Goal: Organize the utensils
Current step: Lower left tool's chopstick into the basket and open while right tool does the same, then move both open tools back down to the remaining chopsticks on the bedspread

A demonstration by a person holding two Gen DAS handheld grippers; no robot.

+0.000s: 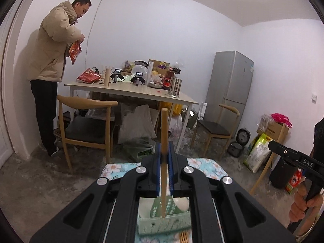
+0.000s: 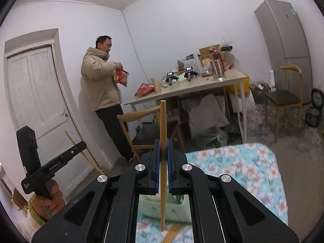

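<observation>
My left gripper (image 1: 164, 151) is shut on a wooden chopstick (image 1: 164, 129) that stands upright between its blue pads; its lower end hangs over a pale green basket (image 1: 162, 222) holding a white bowl and a green spoon. My right gripper (image 2: 163, 151) is shut on a second upright wooden chopstick (image 2: 163, 125), its lower end over the floral cloth just in front of the same green basket (image 2: 154, 210). Several loose chopsticks (image 2: 172, 232) lie on the cloth below; they also show in the left wrist view (image 1: 183, 237).
A floral blue tablecloth (image 2: 243, 172) covers the work surface. Across the room stand a cluttered table (image 1: 131, 90), wooden chairs (image 1: 85, 129), a grey fridge (image 1: 230, 81) and a man in a beige jacket (image 1: 54, 46). The other hand-held gripper shows at each frame's edge (image 1: 293, 160).
</observation>
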